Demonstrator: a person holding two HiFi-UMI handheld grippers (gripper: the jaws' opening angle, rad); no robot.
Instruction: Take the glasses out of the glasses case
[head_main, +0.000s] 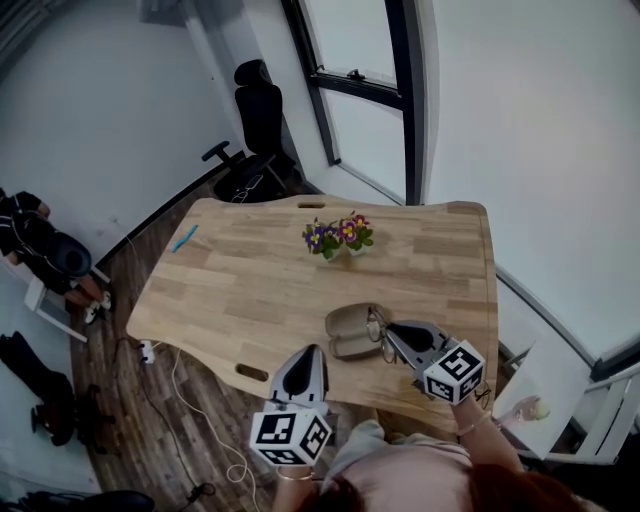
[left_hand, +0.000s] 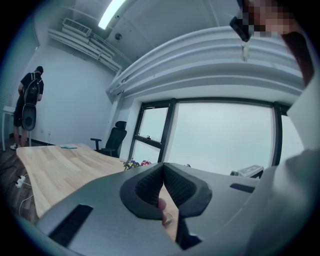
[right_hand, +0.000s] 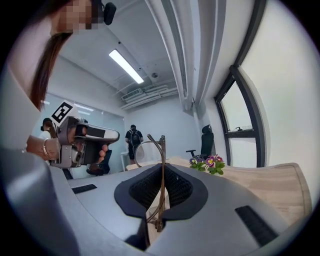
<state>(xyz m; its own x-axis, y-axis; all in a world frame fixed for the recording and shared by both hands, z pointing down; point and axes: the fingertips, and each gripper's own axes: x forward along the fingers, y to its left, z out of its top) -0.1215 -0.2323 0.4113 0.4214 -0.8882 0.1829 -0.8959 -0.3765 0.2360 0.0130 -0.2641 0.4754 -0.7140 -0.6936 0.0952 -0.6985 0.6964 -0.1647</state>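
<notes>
An open grey glasses case (head_main: 349, 331) lies on the wooden table (head_main: 240, 285) near its front edge. My right gripper (head_main: 389, 331) is just right of the case, shut on the thin metal-framed glasses (head_main: 377, 331). In the right gripper view the frame (right_hand: 161, 175) stands upright, pinched between the pads, with a round lens (right_hand: 146, 152) above the jaws. My left gripper (head_main: 305, 352) is held over the table's front edge, just in front of the case and apart from it. Its jaws (left_hand: 162, 170) are shut with nothing between them. The right gripper view also shows the left gripper (right_hand: 82, 141) in a hand.
A small pot of purple and pink flowers (head_main: 338, 238) stands mid-table behind the case. A blue object (head_main: 184, 238) lies near the far left corner. A black office chair (head_main: 258, 125) stands beyond the table by the window. A person (head_main: 40, 250) is at the left, and cables (head_main: 185, 390) lie on the floor.
</notes>
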